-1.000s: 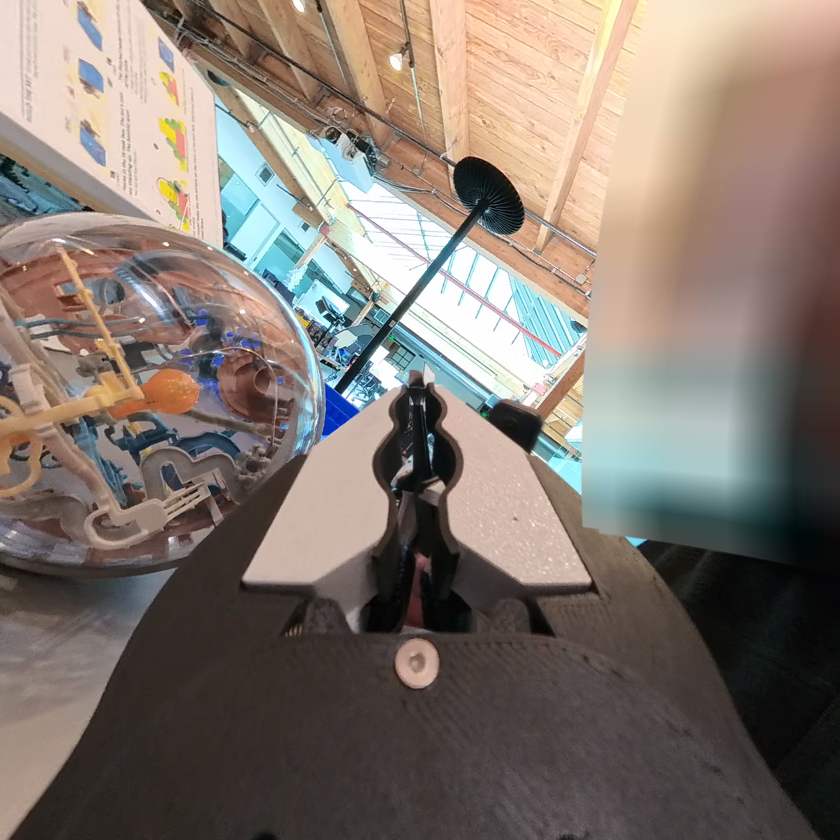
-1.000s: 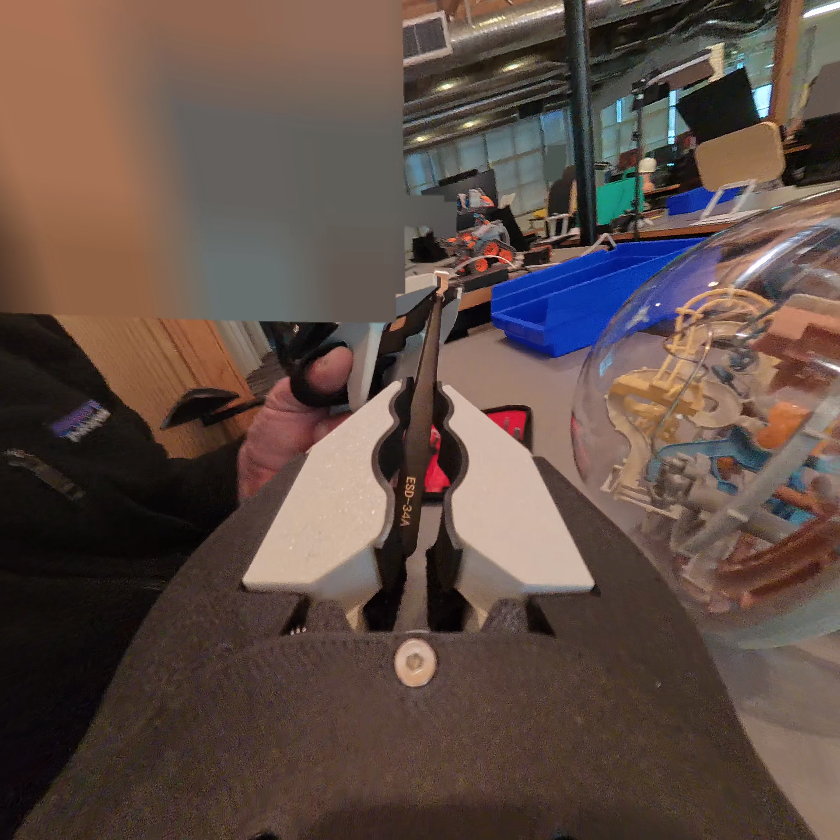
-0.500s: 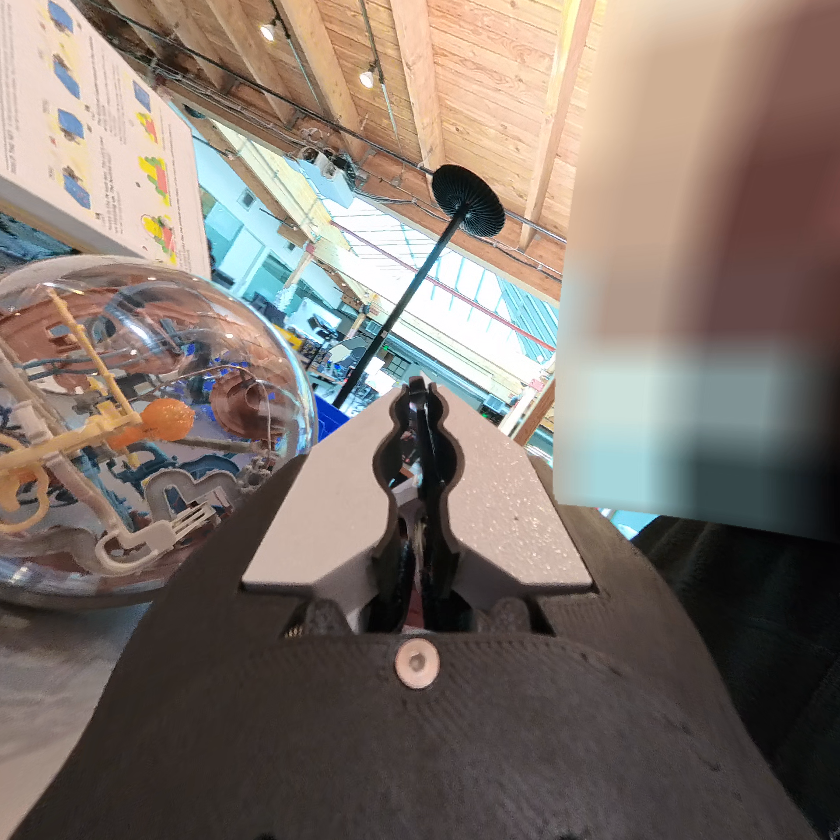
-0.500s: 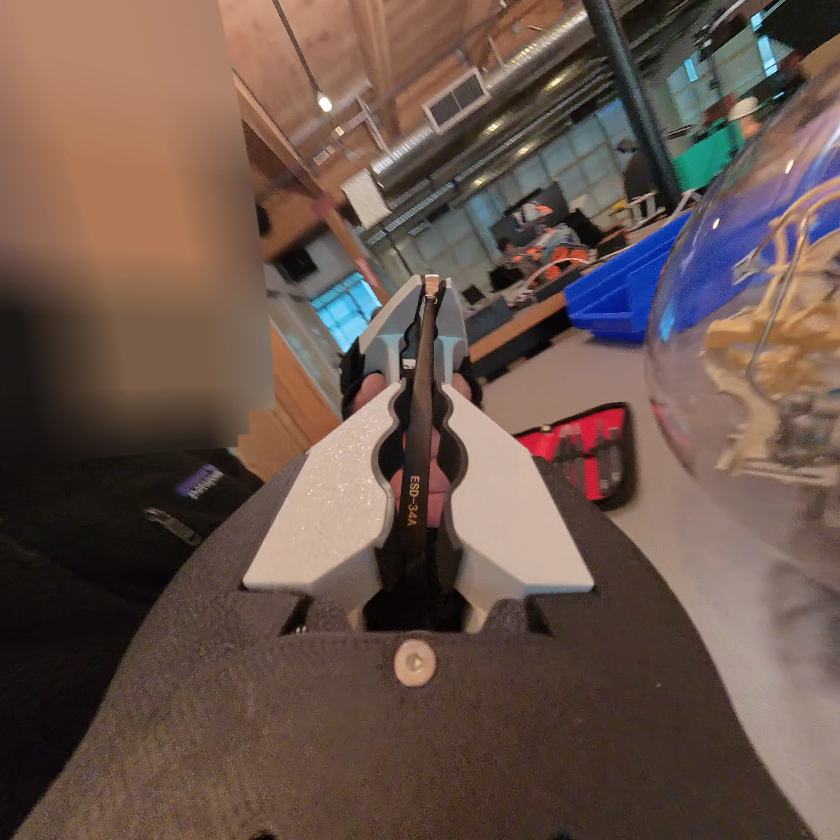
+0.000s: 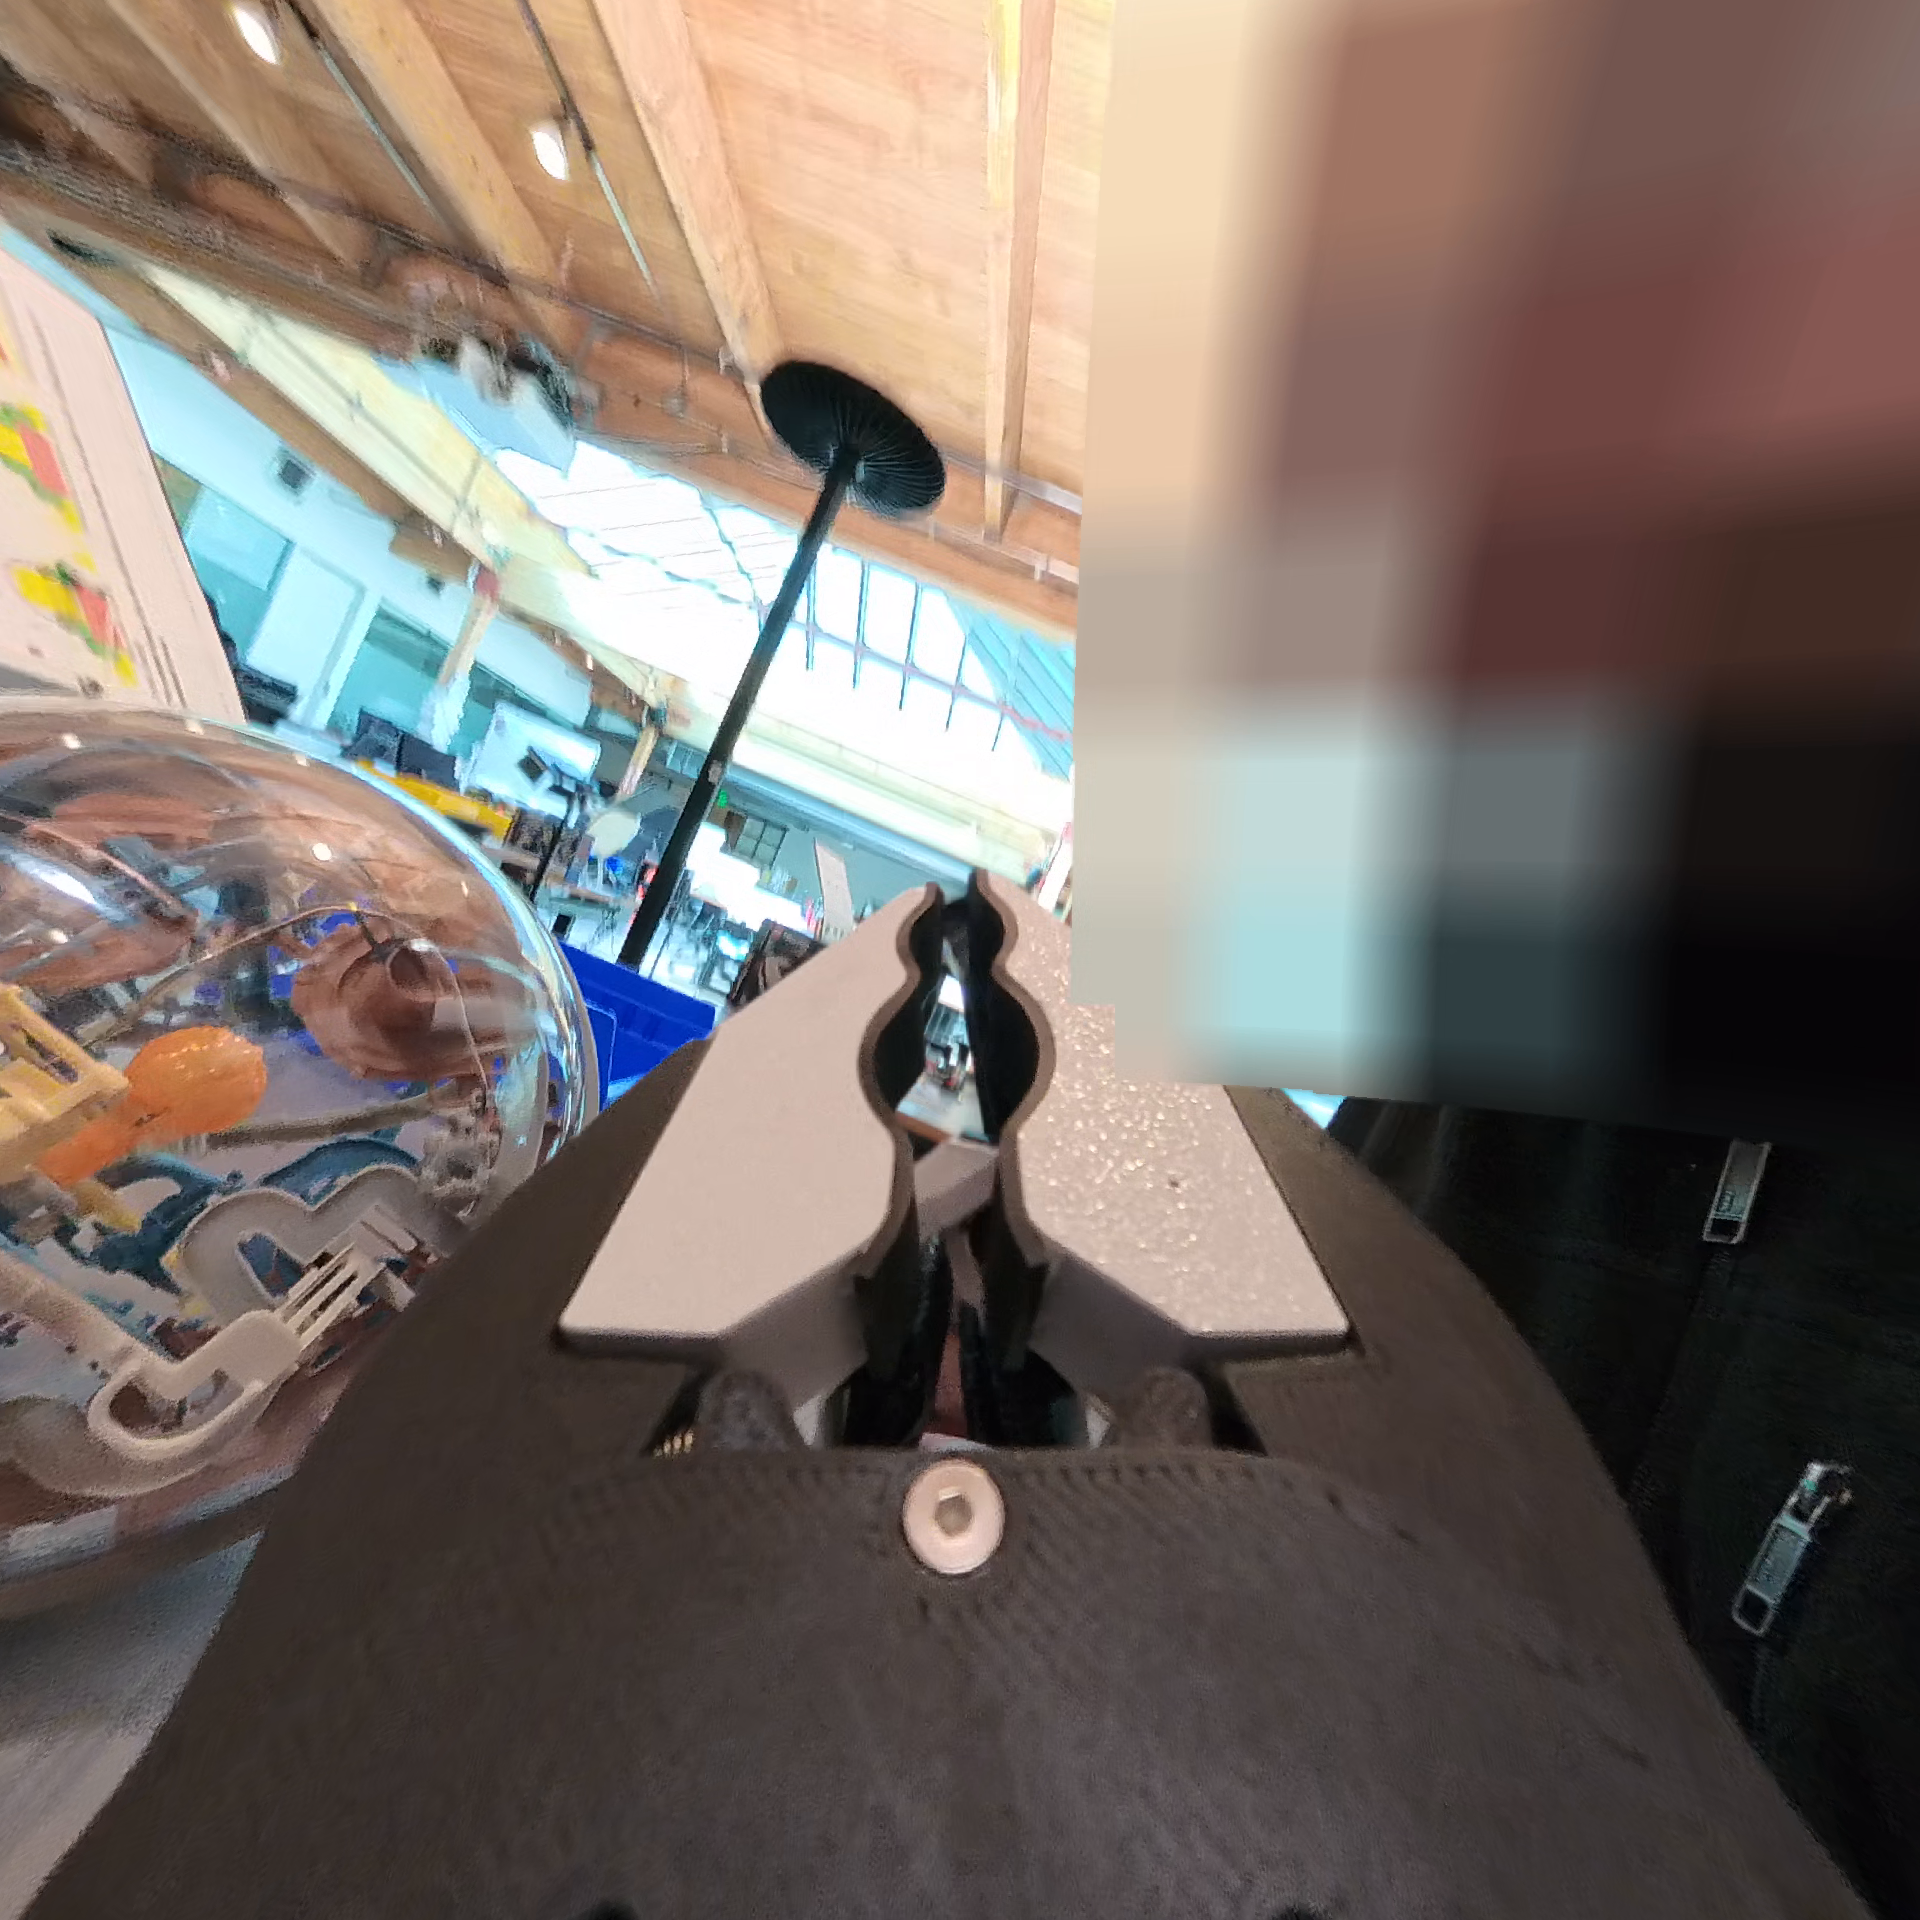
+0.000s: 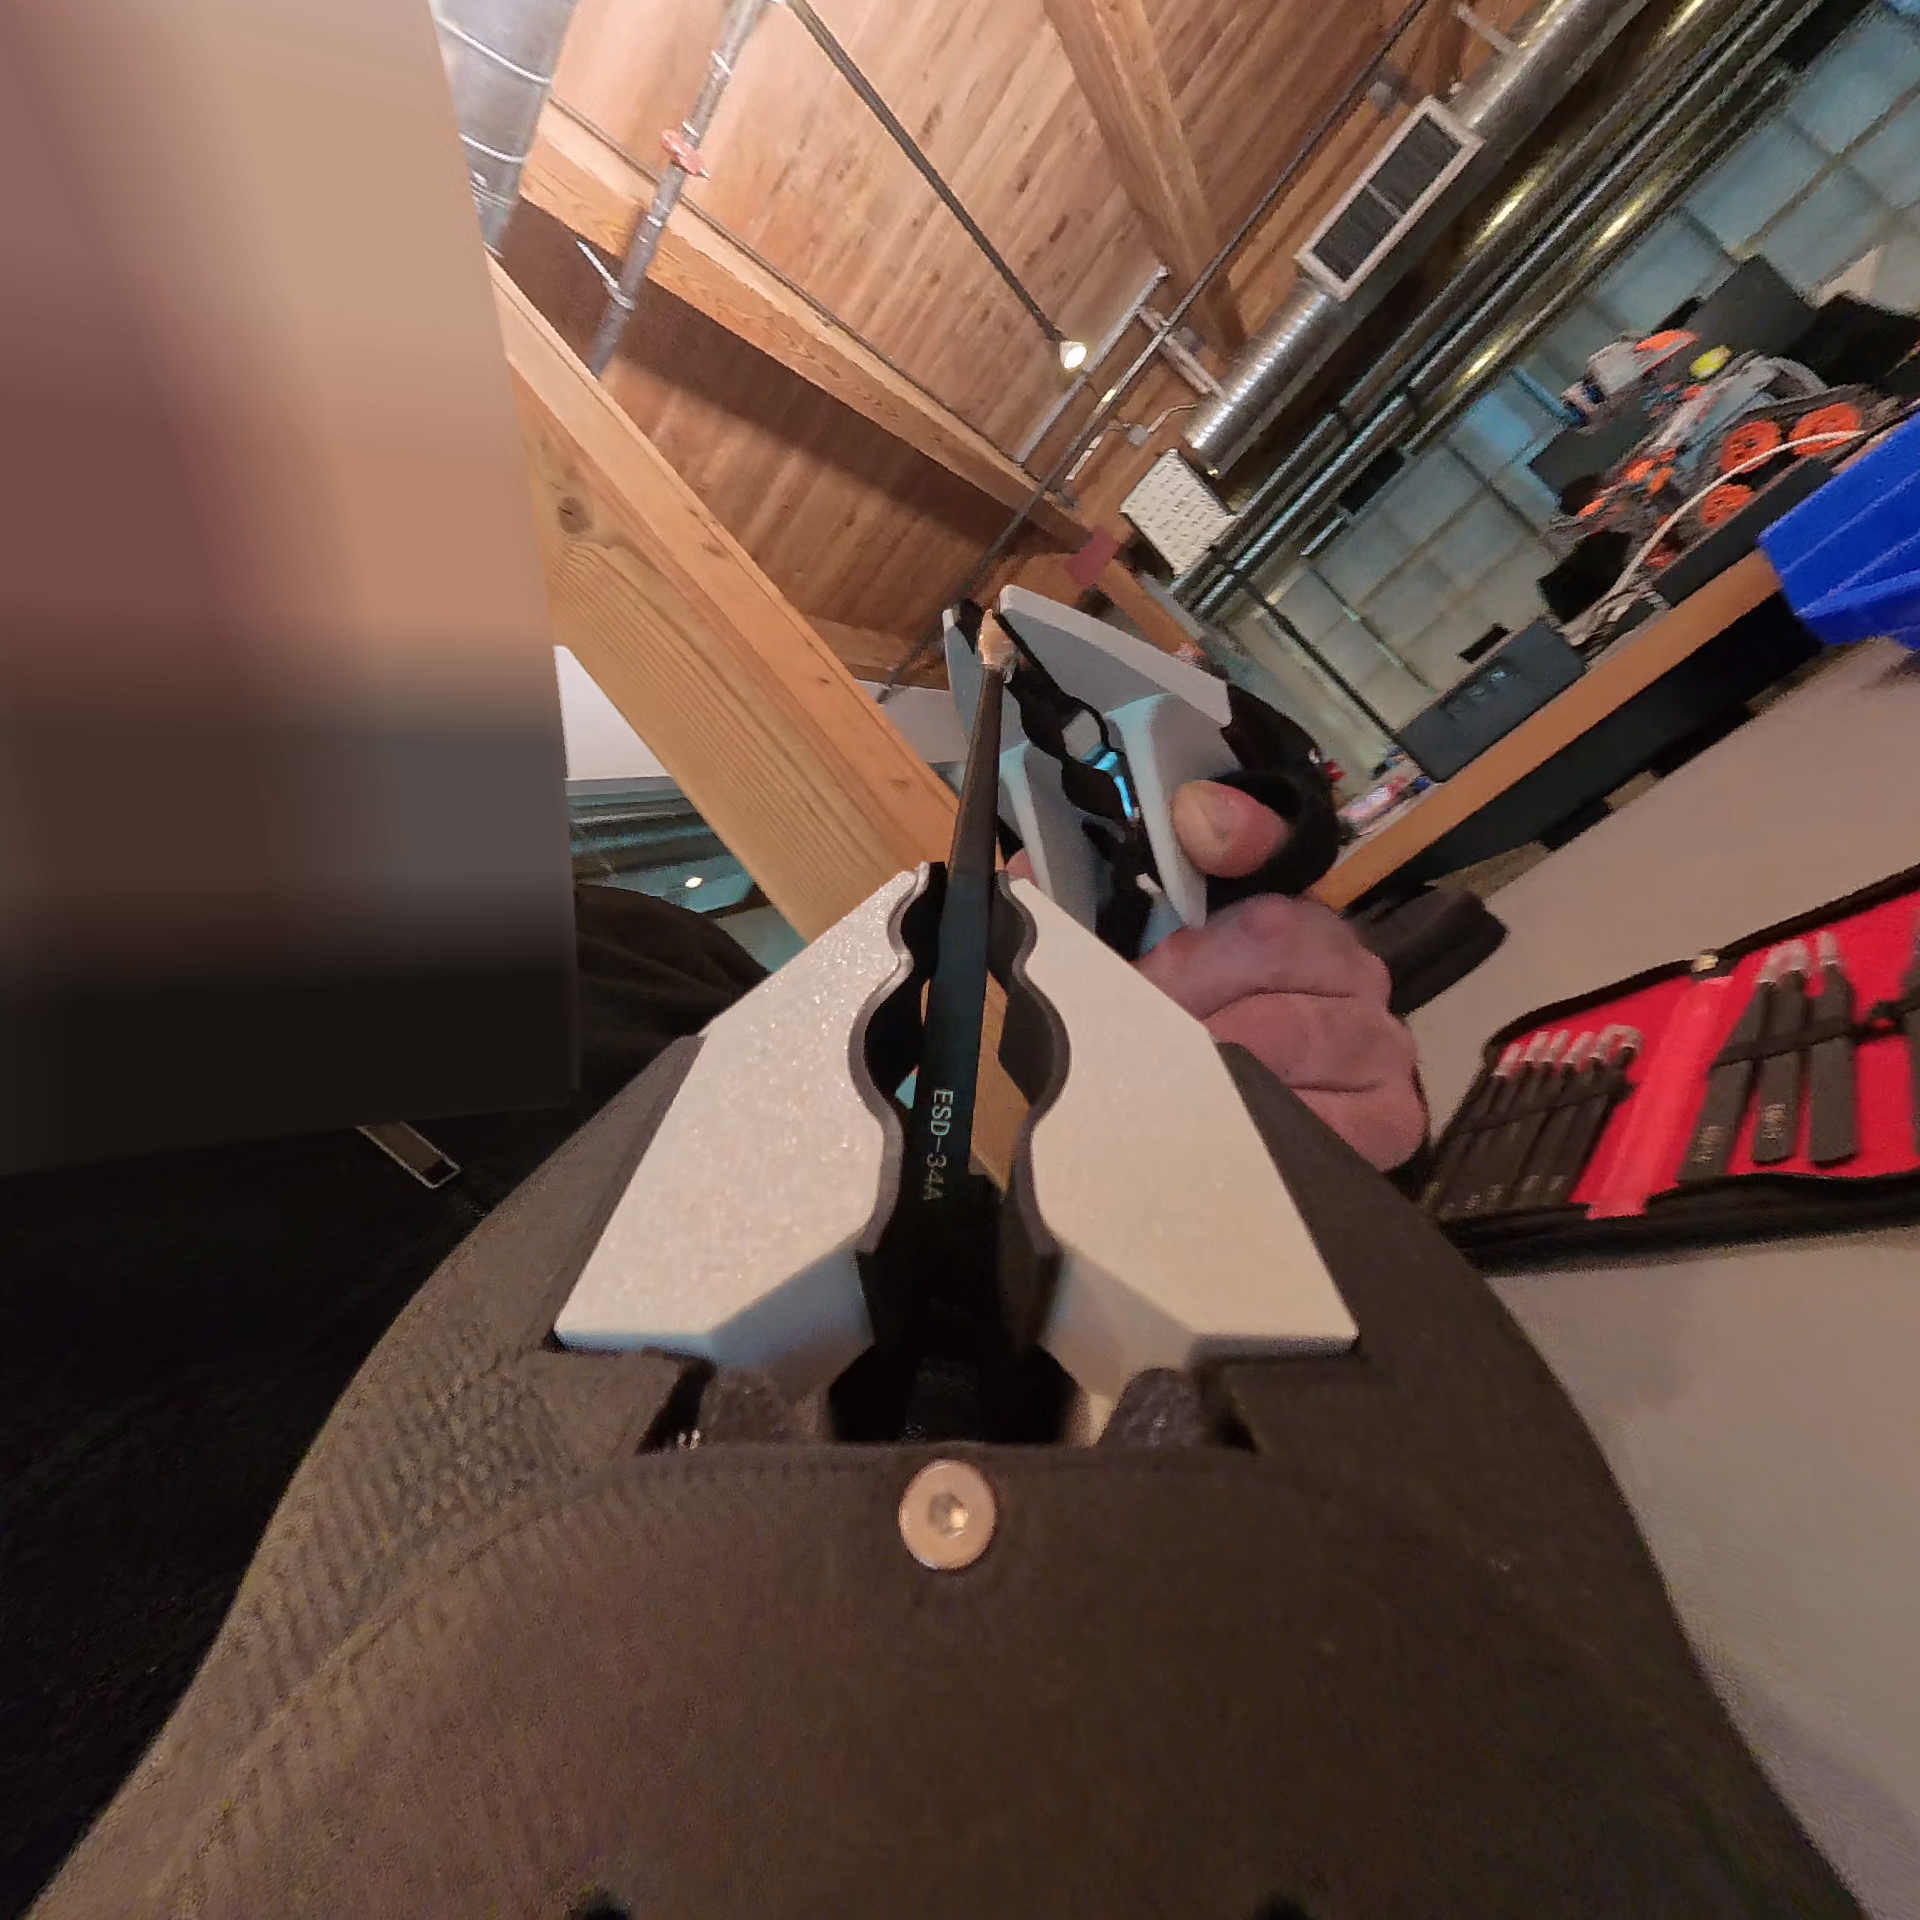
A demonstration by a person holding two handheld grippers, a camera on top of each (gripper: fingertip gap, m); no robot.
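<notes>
My right gripper (image 6: 961,883) is shut on the handle of a pair of black tweezers (image 6: 940,1101), which stick up and forward. Their pale tip (image 6: 987,644) sits at the fingertips of my left gripper (image 6: 1101,748), held by a hand (image 6: 1278,987) just beyond. In the left wrist view my left gripper (image 5: 956,904) is closed on the thin black tweezers' end (image 5: 982,1018), which runs along its right finger. A clear plastic sphere with a maze inside (image 5: 208,1091) rests on the grey table (image 5: 62,1714), left of the left gripper.
An open red and black case with several more tweezers (image 6: 1714,1101) lies on the table (image 6: 1714,1455) to the right. Blue bins (image 6: 1860,551) stand farther back. A person in a dark jacket (image 5: 1714,1403) is close behind both grippers. Some 6 cm of space lies between my two pairs of fingers.
The right gripper has tilted up and swung left: the sphere has left its view and the red case has come in. Both grippers stay closed on the tweezers.
</notes>
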